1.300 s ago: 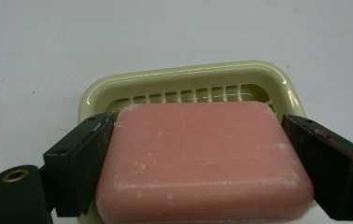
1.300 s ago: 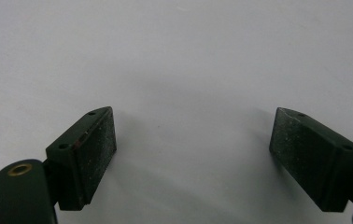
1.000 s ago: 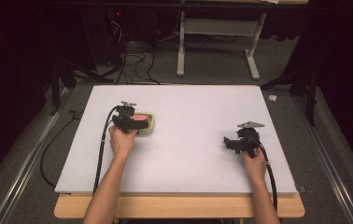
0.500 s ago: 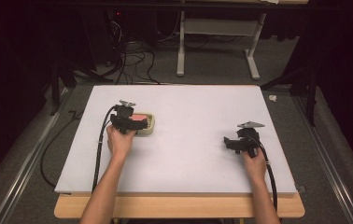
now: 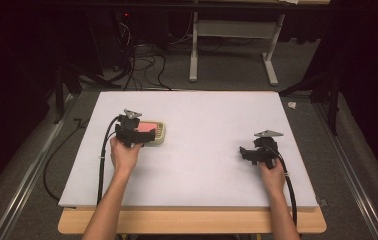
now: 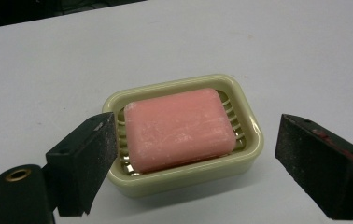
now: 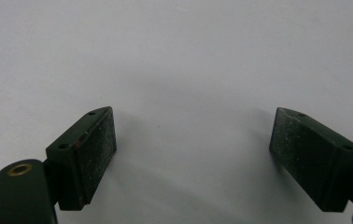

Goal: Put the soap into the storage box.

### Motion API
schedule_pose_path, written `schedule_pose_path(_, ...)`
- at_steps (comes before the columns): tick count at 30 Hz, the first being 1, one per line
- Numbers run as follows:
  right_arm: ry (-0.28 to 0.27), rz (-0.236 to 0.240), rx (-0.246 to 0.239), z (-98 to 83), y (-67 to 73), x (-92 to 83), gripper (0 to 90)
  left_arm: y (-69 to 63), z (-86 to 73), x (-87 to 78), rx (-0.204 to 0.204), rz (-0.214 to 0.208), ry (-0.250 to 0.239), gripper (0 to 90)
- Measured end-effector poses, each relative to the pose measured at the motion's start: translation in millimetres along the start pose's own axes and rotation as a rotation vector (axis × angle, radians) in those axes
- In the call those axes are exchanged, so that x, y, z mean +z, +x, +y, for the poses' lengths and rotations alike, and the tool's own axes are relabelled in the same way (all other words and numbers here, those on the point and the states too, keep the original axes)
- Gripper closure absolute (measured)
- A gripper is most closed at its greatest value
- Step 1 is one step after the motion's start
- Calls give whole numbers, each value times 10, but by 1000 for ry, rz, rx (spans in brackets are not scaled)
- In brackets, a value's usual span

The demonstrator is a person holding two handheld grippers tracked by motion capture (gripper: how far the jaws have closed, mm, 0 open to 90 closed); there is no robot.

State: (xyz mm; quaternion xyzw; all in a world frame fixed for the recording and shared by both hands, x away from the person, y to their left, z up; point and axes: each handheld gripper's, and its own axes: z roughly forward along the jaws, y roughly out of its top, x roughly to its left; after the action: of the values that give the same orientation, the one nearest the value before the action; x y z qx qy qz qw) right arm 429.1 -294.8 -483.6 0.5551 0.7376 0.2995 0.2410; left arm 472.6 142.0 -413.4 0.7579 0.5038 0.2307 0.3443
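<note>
From the high view, we see a white bench (image 5: 197, 150) with a person's forearms coming in from six o'clock. The left claw (image 5: 144, 134) sits at about nine o'clock on the bench, right over a pale green soap dish (image 5: 160, 133) holding a pink bar of soap (image 5: 147, 126). The right claw (image 5: 247, 152) rests at about three o'clock, well apart from the dish, over bare bench.

In the left gripper view, the soap dish (image 6: 184, 135) sits centre frame, the soap bar (image 6: 179, 128) lying flat on its ribbed floor. The left claw (image 6: 195, 161) has just been closing; its pads stand either side of the dish, the left pad just beside the rim, the right one apart from it, gripping nothing yet.

In the right gripper view, the right claw (image 7: 193, 154) stands wide open and empty above the bench (image 7: 174, 56).

We judge the dish light, rigid plastic, best taken across its short sides at the rim. The soap looks hard but slick and loose, so tilting could slide it out.
</note>
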Motion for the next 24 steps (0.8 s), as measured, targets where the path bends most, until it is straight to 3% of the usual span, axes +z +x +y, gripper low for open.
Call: schedule_pose_path(24, -1, -2, -2, 0, 2, 0, 155, -70, -126, -281, 31, -35, -50, 137)
